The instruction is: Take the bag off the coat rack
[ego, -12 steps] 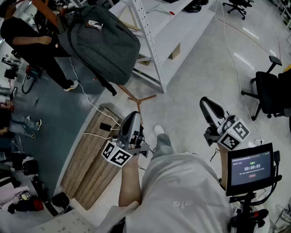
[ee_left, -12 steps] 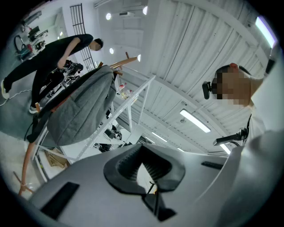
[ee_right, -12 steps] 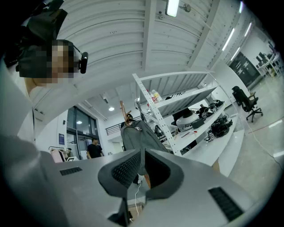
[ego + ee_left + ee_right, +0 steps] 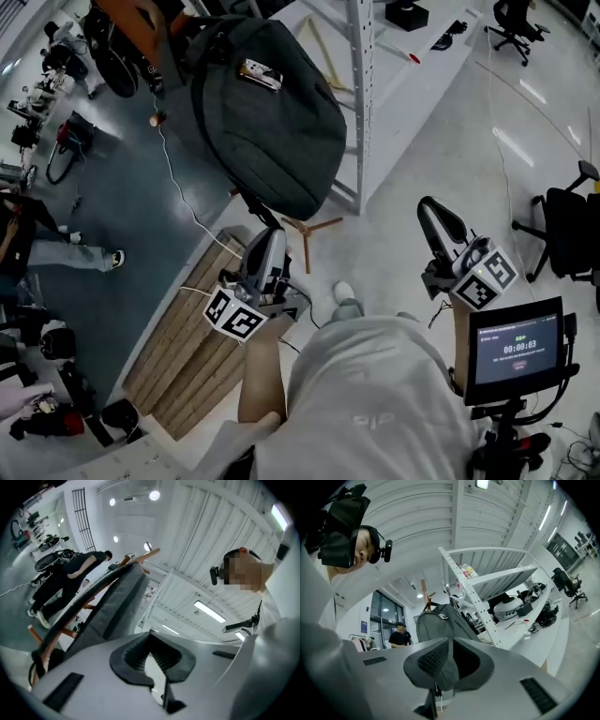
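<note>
Since the earlier frame the grey backpack (image 4: 272,122) has slid toward the middle of the head view and shows larger. It hangs on the wooden coat rack (image 4: 309,228), just beyond the left gripper (image 4: 270,242) and not touching it. The right gripper (image 4: 431,214) is well off to its right.

Left gripper view: the left gripper (image 4: 152,641) has its jaws together on nothing, and the backpack (image 4: 117,606) hangs ahead and to their left.

Right gripper view: the right gripper (image 4: 451,644) likewise has its jaws together and empty. The backpack (image 4: 440,623) hangs straight ahead beyond them, beside white shelving (image 4: 487,597).
</note>
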